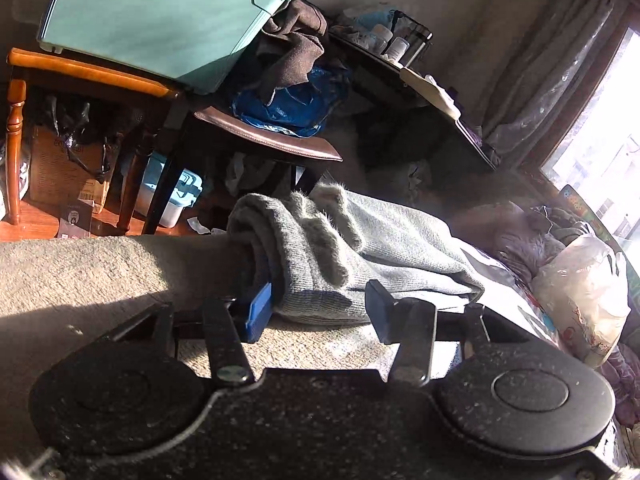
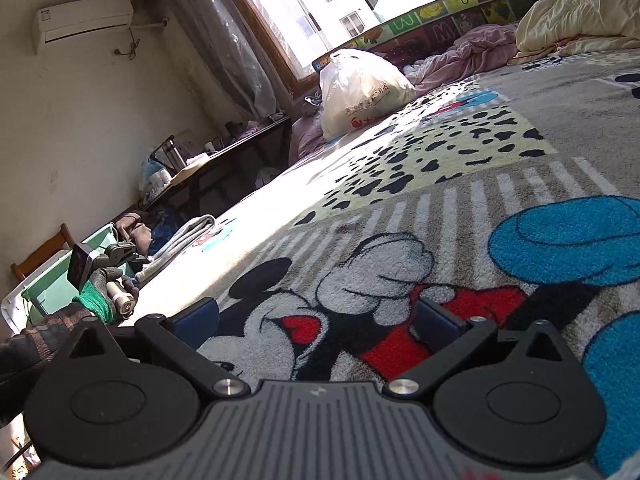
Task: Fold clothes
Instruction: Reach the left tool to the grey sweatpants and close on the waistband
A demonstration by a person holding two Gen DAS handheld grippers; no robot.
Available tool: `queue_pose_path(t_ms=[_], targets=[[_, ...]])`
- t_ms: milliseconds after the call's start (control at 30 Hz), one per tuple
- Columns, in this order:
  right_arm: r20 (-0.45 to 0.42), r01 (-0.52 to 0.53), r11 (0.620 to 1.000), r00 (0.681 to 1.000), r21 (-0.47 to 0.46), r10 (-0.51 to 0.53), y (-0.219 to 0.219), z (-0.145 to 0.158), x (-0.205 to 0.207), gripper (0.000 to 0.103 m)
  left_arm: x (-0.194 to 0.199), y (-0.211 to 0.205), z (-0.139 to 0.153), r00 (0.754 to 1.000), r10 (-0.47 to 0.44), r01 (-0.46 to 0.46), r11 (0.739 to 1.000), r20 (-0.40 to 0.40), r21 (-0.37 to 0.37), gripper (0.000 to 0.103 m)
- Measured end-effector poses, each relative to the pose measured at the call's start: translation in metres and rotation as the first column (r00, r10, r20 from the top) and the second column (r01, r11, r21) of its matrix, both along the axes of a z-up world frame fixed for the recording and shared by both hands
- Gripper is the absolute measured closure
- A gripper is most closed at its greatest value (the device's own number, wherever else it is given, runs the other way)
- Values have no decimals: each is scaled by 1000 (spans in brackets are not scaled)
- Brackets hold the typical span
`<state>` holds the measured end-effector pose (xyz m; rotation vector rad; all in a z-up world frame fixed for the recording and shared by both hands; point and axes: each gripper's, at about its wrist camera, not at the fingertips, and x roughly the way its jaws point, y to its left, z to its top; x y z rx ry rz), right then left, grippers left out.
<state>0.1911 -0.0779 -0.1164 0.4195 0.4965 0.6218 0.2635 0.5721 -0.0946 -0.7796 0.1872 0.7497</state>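
Note:
A folded grey knit garment [image 1: 352, 248] lies at the edge of the bed on the blanket [image 1: 80, 272]. My left gripper [image 1: 318, 312] is open at the garment's near end. Its blue left pad [image 1: 258, 312] touches the folded edge, and the right finger [image 1: 382, 312] stands just off the cloth. The right wrist view shows the same garment [image 2: 188, 230] far left, beside the gloved hand [image 2: 106, 284] holding the left gripper. My right gripper [image 2: 318, 320] is open, low over the cartoon-mouse blanket [image 2: 400, 208], with nothing between its fingers.
Beyond the bed edge are a green plastic bin [image 1: 160, 20], a wooden chair [image 1: 80, 76], a brown chair piled with clothes [image 1: 280, 136] and a dark desk [image 1: 420, 92]. A white plastic bag [image 2: 360, 88] and crumpled bedding [image 2: 580, 12] lie near the window.

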Motion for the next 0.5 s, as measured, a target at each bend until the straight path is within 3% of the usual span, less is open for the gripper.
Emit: queue_pose_path(t_ms=[133, 300, 433, 500], targets=[[2, 1, 1000, 1000, -2, -1, 1, 0, 1, 0, -2, 3, 1, 1000, -8, 8, 1000, 26, -13, 64], [1, 1, 1000, 1000, 4, -1, 1, -1, 1, 0, 2, -8, 15, 1000, -6, 7, 997, -13, 80, 66], [1, 1, 1000, 1000, 9, -1, 0, -1, 2, 0, 6, -2, 7, 1000, -23, 23, 998, -10, 57, 66], [1, 0, 1000, 1000, 12, 0, 0, -2, 2, 0, 8, 2, 3, 999, -31, 32, 998, -8, 45, 74]])
